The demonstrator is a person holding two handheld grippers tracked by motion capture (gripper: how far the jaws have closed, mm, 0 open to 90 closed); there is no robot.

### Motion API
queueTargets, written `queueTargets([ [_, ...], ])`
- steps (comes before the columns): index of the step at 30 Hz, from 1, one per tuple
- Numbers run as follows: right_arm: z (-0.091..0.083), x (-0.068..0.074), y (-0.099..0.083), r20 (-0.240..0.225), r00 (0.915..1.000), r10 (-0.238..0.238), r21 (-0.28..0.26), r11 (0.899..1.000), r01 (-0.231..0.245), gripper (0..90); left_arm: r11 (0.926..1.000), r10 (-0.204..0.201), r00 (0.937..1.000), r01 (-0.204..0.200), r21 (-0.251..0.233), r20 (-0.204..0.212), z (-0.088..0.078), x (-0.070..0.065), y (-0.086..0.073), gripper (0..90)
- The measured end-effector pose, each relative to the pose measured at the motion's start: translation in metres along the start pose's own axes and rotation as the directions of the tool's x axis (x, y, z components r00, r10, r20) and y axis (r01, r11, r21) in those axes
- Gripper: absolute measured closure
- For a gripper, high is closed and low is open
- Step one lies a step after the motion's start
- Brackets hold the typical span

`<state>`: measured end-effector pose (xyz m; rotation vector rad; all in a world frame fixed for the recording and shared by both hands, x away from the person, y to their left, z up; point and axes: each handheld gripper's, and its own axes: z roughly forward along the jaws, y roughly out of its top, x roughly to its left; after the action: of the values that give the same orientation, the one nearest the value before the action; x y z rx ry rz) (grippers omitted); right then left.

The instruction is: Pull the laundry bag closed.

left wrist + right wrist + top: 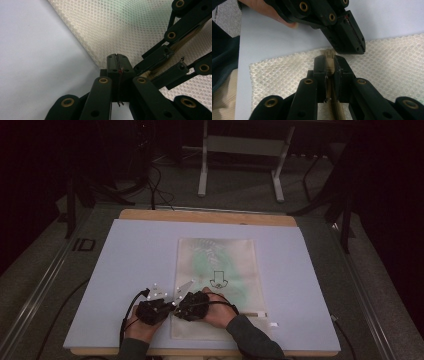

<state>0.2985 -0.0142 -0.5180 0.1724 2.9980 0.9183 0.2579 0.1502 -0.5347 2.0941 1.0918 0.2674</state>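
Observation:
A cream mesh bag (220, 265) with something green inside lies flat on the white board (130, 270). Both grippers meet at its near left edge. My right gripper (330, 60) is shut on the beige zipper end (329, 53), which runs back between its jaws. My left gripper (354, 47) comes in from the other side, its jaws pressed together and its tip resting on the mesh edge right beside the zipper end. In the left gripper view its jaws (117, 57) show a thin closed seam over the mesh (120, 25). In the high view my left gripper (167, 307) and right gripper (181, 309) almost touch.
The board rests on a wooden tabletop (210, 216). Two small white tags (272, 324) lie by the bag's near right corner. A black printed mark (217, 279) sits mid-bag. A metal stand (240, 150) stands on the floor beyond the table.

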Motion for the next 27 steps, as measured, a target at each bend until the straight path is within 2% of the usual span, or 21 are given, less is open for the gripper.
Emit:
queueTargets([
  [5,-0.001,-0.002,-0.002,-0.012,0.9999,0.005,-0.004,1.000,-0.005,81.9,1.0000,-0.007,1.0000,0.007,0.004,-0.001,0.001,0.000,0.000,89.6],
  [17,-0.008,-0.001,-0.008,0.002,1.0000,-0.005,0.017,1.000,0.005,82.2,0.9999,-0.011,0.9999,0.011,0.008,0.004,0.000,0.001,0.001,89.6],
  [21,-0.010,0.001,-0.009,0.025,0.9990,-0.038,0.034,0.999,0.037,82.2,0.9999,-0.012,0.9999,0.012,0.005,0.002,0.000,0.001,0.000,89.6],
  [27,-0.011,0.003,-0.009,0.038,0.9979,-0.053,0.051,0.997,0.051,82.1,0.9999,-0.012,0.9999,0.012,0.005,0.003,0.000,0.001,0.000,89.6],
])
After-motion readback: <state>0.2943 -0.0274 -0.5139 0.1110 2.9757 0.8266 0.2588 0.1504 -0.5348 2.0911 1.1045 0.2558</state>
